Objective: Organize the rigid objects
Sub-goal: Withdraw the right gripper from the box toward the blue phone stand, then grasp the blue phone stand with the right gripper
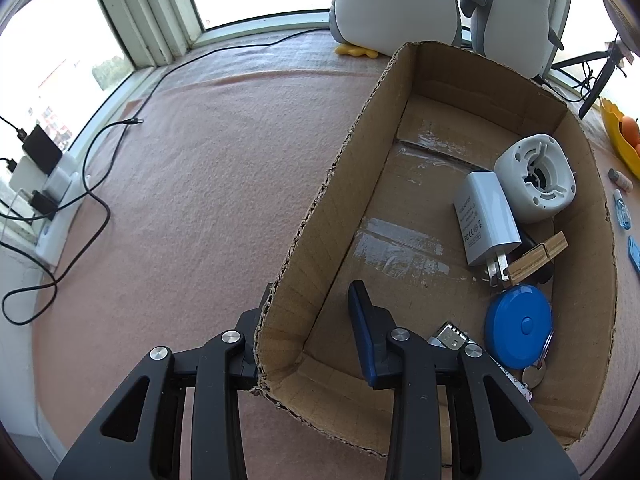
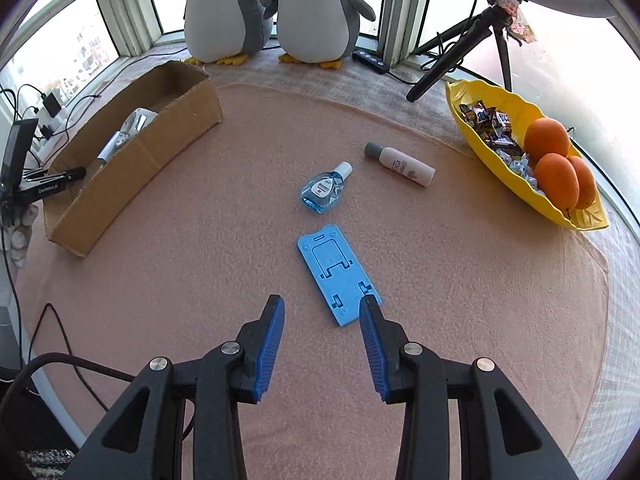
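Note:
My left gripper [image 1: 310, 296] is shut on the near-left wall of the cardboard box [image 1: 400, 80], one finger outside and one inside. In the box lie a white round device [image 1: 536, 178], a white charger [image 1: 486, 224], a wooden clothespin [image 1: 538, 258] and a blue tape measure [image 1: 518, 328]. My right gripper [image 2: 322, 304] is open and holds nothing; it points down at the pink mat. A flat blue phone stand [image 2: 334, 276] lies just ahead, its near corner beside the right fingertip. Beyond it are a blue dropper bottle [image 2: 324, 190] and a white bottle [image 2: 404, 166].
A yellow bowl [image 2: 480, 96] of oranges and sweets sits at the right. Two plush penguins [image 2: 272, 8] and a tripod [image 2: 460, 52] stand by the window. The cardboard box [image 2: 132, 176] is at the left, with cables and chargers [image 1: 44, 168] along the left sill.

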`<state>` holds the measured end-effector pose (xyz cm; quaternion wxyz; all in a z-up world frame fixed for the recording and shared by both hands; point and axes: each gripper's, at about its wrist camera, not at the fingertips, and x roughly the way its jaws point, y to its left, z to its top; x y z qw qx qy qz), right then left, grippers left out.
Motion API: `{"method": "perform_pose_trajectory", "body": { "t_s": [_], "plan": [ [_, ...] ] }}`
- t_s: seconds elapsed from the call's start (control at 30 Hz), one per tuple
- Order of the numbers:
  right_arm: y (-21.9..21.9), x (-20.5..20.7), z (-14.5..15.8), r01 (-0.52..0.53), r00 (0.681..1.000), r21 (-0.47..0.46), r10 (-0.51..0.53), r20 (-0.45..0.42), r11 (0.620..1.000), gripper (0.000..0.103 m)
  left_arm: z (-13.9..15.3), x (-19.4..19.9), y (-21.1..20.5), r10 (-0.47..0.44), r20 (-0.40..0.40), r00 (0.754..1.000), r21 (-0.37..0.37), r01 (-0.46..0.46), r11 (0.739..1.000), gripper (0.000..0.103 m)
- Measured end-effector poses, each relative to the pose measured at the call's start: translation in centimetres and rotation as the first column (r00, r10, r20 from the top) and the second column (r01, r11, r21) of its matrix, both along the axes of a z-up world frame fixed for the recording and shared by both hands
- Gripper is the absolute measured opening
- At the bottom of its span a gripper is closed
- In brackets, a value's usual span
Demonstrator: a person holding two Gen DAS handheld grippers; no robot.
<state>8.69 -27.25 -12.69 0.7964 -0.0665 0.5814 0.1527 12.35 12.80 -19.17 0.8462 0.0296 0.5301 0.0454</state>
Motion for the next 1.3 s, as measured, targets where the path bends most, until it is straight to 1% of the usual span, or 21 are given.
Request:
{"method": "perform_pose_trajectory", "body": {
  "t_s": [0.2, 0.27, 0.3, 0.53, 0.83, 0.9, 0.93, 1.0, 1.07, 1.3],
  "plan": [
    [0.8, 1.4, -1.7, -0.091, 0.996, -0.045, 0.09, -0.025, 0.995, 0.037, 0.0, 0.2, 0.0, 0.002, -0.004, 1.0, 0.005, -0.002, 1.0, 0.034],
    [1.0, 1.8, -2.1, -0.121, 0.992, -0.05, 0.119, -0.035, 0.991, 0.045, 0.0, 0.2, 0.0, 0.004, -0.005, 1.0, 0.005, -0.004, 1.0, 0.034],
    [1.1, 2.0, -2.2, -0.136, 0.99, -0.055, 0.134, -0.042, 0.989, 0.046, 0.0, 0.3, 0.0, 0.005, -0.006, 1.0, 0.005, -0.005, 1.0, 0.034],
    [1.3, 3.4, -3.8, -0.178, 0.981, -0.074, 0.172, -0.085, 0.981, 0.047, 0.0, 0.4, 0.0, 0.008, -0.009, 1.0, 0.006, -0.008, 1.0, 0.034],
    [1.3, 4.1, -4.8, -0.173, 0.979, -0.068, 0.164, -0.122, 0.983, 0.047, 0.0, 0.4, 0.0, 0.008, -0.009, 1.0, 0.006, -0.007, 1.0, 0.034],
    [1.3, 4.2, -4.9, -0.168, 0.978, -0.051, 0.161, -0.13, 0.984, 0.046, 0.0, 0.4, 0.0, 0.008, -0.009, 1.0, 0.006, -0.007, 1.0, 0.034],
    [1.3, 4.4, -5.0, -0.163, 0.978, -0.044, 0.156, -0.136, 0.986, 0.044, 0.0, 0.4, 0.0, 0.008, -0.009, 1.0, 0.006, -0.008, 1.0, 0.034],
    [1.2, 4.5, -5.1, -0.156, 0.979, -0.036, 0.15, -0.139, 0.987, 0.043, 0.0, 0.4, 0.0, 0.008, -0.009, 1.0, 0.006, -0.008, 1.0, 0.034],
    [1.1, 4.7, -5.1, -0.144, 0.979, -0.017, 0.14, -0.147, 0.989, 0.036, 0.0, 0.4, 0.0, 0.008, -0.009, 1.0, 0.006, -0.008, 1.0, 0.034],
    [1.2, 4.6, -5.0, -0.101, 0.986, -0.017, 0.098, -0.137, 0.995, 0.034, 0.0, 0.4, 0.0, 0.008, -0.009, 1.0, 0.006, -0.007, 1.0, 0.034]
  ]
}}
